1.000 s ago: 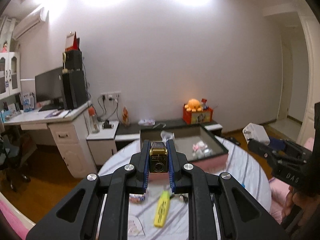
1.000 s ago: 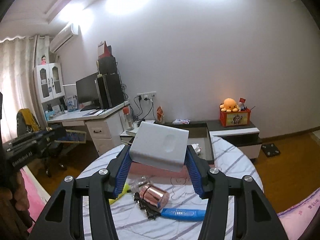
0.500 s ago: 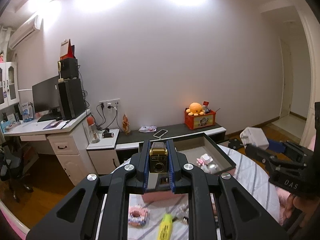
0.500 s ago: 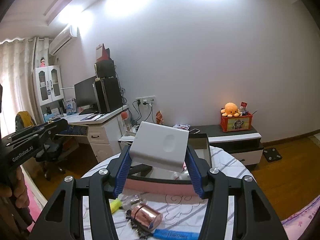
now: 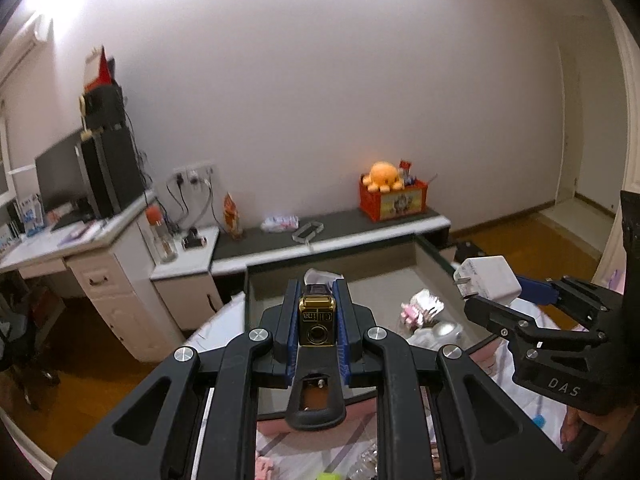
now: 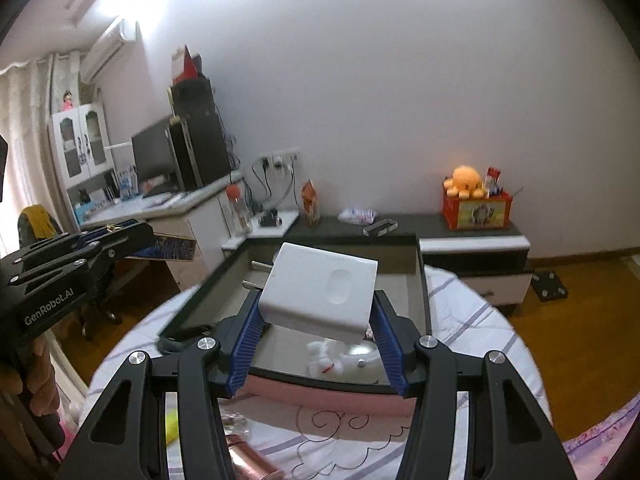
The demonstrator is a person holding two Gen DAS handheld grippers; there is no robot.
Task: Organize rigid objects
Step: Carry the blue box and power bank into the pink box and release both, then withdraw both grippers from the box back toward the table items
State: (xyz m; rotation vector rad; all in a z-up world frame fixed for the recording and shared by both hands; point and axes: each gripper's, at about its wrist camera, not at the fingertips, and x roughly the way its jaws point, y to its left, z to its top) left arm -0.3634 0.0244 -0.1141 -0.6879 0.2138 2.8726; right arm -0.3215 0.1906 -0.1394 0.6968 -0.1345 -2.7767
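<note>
My left gripper is shut on a small gold-and-black lighter and holds it above the near edge of the open grey storage box. My right gripper is shut on a white plug-in charger, also above the box. The charger also shows at the right of the left wrist view, and the left gripper with the lighter shows at the left of the right wrist view. Small white and pink items lie inside the box.
The box sits on a round table with a striped white cloth. A copper cylinder and a yellow highlighter lie on the cloth near me. A low TV bench and a desk stand behind.
Both grippers have moved forward and over the box, still holding the lighter and the charger. The table items have slid out of view below.
</note>
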